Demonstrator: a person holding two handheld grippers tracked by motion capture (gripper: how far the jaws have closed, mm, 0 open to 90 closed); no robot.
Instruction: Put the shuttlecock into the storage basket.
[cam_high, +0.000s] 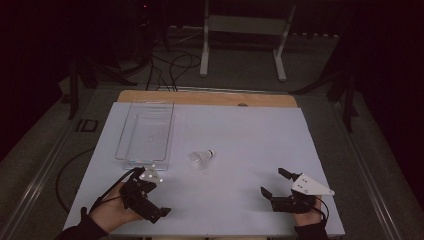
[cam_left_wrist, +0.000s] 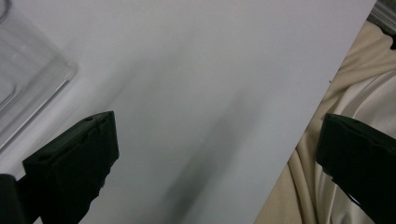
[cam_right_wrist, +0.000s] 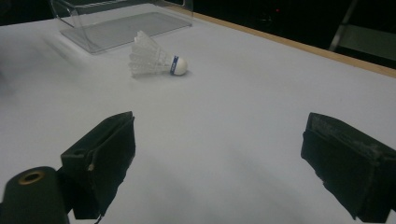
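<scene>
A white sheet (cam_high: 240, 150) is laid over the table (cam_high: 210, 97), whose wooden far edge is left bare as a strip beyond it. A clear plastic tray (cam_high: 146, 132) is set on the left part of the sheet, its long side running away from the person. Just right of the tray's near end, a white shuttlecock (cam_high: 201, 158) is seen lying on its side, cork tip turned to the right and slightly away. Bare sheet is seen around the shuttlecock on its right and near sides, and the whole right half of the sheet is open.

The left gripper (cam_high: 145, 192) is held near the sheet's near-left corner, just in front of the tray's near end. In the left gripper view its jaws are spread wide, nothing between them, over bare sheet, the sheet's edge and pale cloth (cam_left_wrist: 345, 116) beyond it; a corner of the tray (cam_left_wrist: 28, 79) is seen at upper left.

The right gripper (cam_high: 276, 184) is held near the near-right edge, well apart from the shuttlecock. Its jaws are spread wide and empty; in the right gripper view the shuttlecock (cam_right_wrist: 156, 59) is seen ahead and left of the gap, with the tray (cam_right_wrist: 116, 23) behind it.
</scene>
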